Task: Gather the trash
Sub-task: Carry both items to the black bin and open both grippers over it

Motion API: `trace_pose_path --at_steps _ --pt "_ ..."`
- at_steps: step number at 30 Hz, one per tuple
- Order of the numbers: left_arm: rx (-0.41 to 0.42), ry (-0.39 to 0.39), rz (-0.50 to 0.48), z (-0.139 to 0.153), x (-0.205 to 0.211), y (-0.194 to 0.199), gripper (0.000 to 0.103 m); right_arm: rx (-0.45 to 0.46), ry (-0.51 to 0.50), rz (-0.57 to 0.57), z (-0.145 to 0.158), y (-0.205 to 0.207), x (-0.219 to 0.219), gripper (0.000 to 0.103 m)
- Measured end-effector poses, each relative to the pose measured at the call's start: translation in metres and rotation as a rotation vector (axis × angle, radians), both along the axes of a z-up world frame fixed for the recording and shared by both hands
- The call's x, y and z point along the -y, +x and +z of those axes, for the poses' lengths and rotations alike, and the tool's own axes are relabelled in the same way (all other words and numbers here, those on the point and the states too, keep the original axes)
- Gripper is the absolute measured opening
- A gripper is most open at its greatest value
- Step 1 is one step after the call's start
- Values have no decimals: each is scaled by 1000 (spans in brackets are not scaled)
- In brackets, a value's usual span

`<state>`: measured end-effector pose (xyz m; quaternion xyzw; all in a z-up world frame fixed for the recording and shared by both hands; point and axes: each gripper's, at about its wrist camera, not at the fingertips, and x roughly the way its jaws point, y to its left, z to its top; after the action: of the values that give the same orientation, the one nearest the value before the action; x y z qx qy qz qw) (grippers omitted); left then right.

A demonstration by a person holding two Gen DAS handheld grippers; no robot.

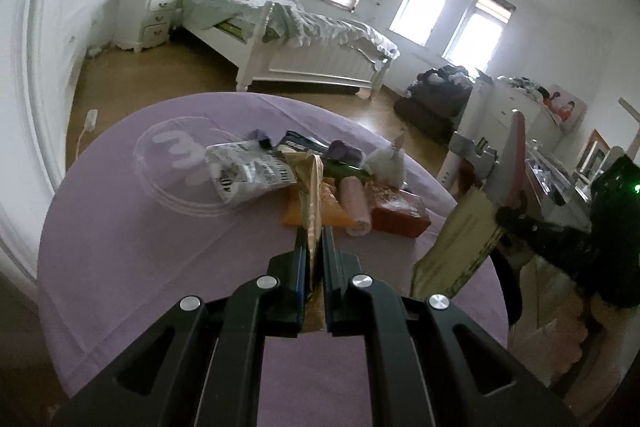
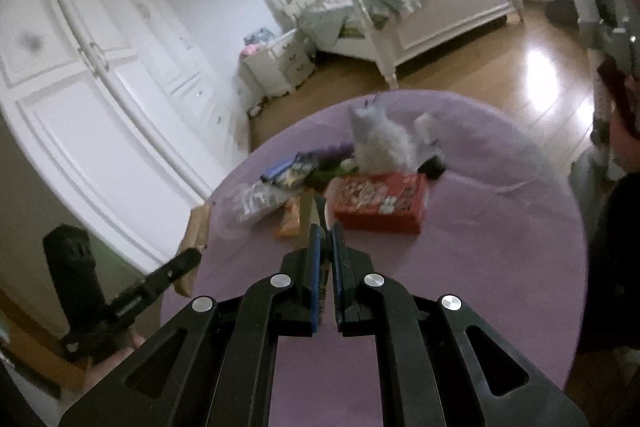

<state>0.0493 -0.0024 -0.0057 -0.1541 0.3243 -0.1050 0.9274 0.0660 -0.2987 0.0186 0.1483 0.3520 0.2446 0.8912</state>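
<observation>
My left gripper (image 1: pixel 315 233) is shut on a gold foil wrapper (image 1: pixel 310 187) and holds it edge-on above the round purple-covered table (image 1: pixel 140 227). Behind it lies a pile of trash: a silver printed bag (image 1: pixel 248 173), an orange packet (image 1: pixel 334 213), a pink roll (image 1: pixel 356 207) and a red box (image 1: pixel 400 213). My right gripper (image 2: pixel 325 229) is shut on a thin green-gold wrapper (image 2: pixel 310 207); it shows in the left wrist view (image 1: pixel 460 247) at the table's right edge. The right wrist view shows the red box (image 2: pixel 380 205), the orange packet (image 2: pixel 290 221) and the silver bag (image 2: pixel 256 205).
A white fluffy toy (image 2: pixel 380 143) stands behind the red box. A clear plastic lid (image 1: pixel 172 167) lies on the table's left side. A white bed (image 1: pixel 312 43), a nightstand (image 1: pixel 146 19) and a wardrobe (image 2: pixel 100 87) stand beyond on the wooden floor.
</observation>
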Motion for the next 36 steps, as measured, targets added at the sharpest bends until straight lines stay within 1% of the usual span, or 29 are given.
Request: trace_pose_path --at_steps 6,10,15,17,19,22,26,30,36 --pt "27 16 -63 13 31 6 8 72 12 -66 19 -8 32 6" --pt "41 24 -127 22 59 16 8 111 26 -155 26 -13 72 6" --pt "55 16 -250 34 116 38 8 140 18 -293 23 -19 131 6" --pt "62 11 -311 37 144 47 8 151 3 -364 20 -23 161 7" --pt "65 -2 -391 39 180 60 8 155 -5 -429 15 -28 187 7" --pt "56 -10 -503 35 235 76 8 144 -22 -531 4 -33 229 6" --pt "7 -43 -631 18 302 95 8 98 -25 -629 -20 -35 275 7" --pt "-62 -64 -721 -1 355 109 8 57 -32 -686 -45 -36 302 7" --pt "-129 -19 -807 -29 414 122 8 6 -37 -731 -77 -32 327 7"
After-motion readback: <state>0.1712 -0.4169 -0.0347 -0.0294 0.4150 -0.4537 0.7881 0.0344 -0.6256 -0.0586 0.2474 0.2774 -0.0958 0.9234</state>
